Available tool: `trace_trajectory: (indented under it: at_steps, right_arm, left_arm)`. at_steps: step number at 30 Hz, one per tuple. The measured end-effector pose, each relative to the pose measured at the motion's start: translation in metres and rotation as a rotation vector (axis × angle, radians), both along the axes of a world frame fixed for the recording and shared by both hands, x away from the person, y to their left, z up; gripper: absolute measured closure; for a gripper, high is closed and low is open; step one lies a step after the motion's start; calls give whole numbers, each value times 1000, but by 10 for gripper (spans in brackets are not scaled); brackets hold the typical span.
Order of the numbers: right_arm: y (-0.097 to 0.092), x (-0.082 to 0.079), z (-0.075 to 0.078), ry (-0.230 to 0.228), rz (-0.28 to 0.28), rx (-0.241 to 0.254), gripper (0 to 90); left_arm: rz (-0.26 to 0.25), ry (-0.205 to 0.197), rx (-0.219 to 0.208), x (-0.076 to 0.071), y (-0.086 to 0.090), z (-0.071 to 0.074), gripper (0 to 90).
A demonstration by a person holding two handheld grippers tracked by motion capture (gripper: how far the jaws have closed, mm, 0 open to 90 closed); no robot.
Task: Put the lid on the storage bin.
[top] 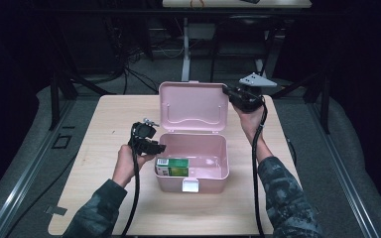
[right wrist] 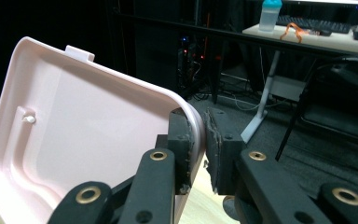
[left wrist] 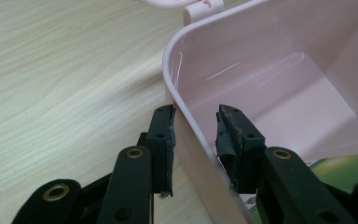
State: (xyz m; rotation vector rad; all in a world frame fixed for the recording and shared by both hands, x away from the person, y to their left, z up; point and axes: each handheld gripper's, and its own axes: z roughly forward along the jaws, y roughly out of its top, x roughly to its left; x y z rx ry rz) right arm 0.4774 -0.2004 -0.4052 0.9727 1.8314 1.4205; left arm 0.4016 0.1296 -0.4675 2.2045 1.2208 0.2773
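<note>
Right tool [right wrist: 204, 144] is clamped on the rim of the pink lid [top: 193, 106], at the lid's upper corner on that side; the lid stands raised behind the box [top: 192, 161], hinged to its back edge. In the right gripper view the rim sits pinched between the two pads, one inside the lid and one outside. Left tool [left wrist: 193, 140] straddles the left wall of the box, one pad outside and one inside; its outer pad touches the wall, while the inner pad stands a little off it, so the grip is not pressed shut. Box sits mid-surface [top: 104, 129] with a green carton [top: 172, 167] lying in its near left corner.
</note>
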Motion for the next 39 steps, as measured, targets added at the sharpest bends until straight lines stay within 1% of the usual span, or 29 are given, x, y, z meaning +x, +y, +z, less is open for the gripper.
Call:
trace_trajectory:
  at_steps: [6,8,12,14,22,25,26,29,30,39]
  right_arm:
    - [0,-9,4,-26,12,-11,809]
    - [0,-12,5,-40,16,-21,808]
    - [0,-21,7,-67,24,-24,805]
    - [0,-26,7,-86,27,-37,804]
    - [-3,-39,9,-124,46,-53,796]
    - [-3,-42,10,-123,52,-58,793]
    - [-4,-44,11,-126,60,-69,791]
    - [-4,-46,13,-129,67,-77,788]
    - [-3,-49,14,-132,72,-87,786]
    - [-5,-58,17,-138,94,-110,776]
  left_arm:
    - [2,-1,2,0,0,0,669]
    - [2,-2,1,0,0,0,669]
    - [5,-3,1,0,0,0,670]
    - [6,-3,0,0,-1,0,670]
    - [14,-3,-5,-1,-2,-1,676]
    - [13,-4,-7,-1,-2,-1,676]
    - [13,-4,-8,-1,-2,-1,676]
    - [13,-4,-7,-1,-1,-1,676]
    - [13,-4,-7,-1,-1,-1,674]
    - [14,-4,-10,-1,-2,-1,669]
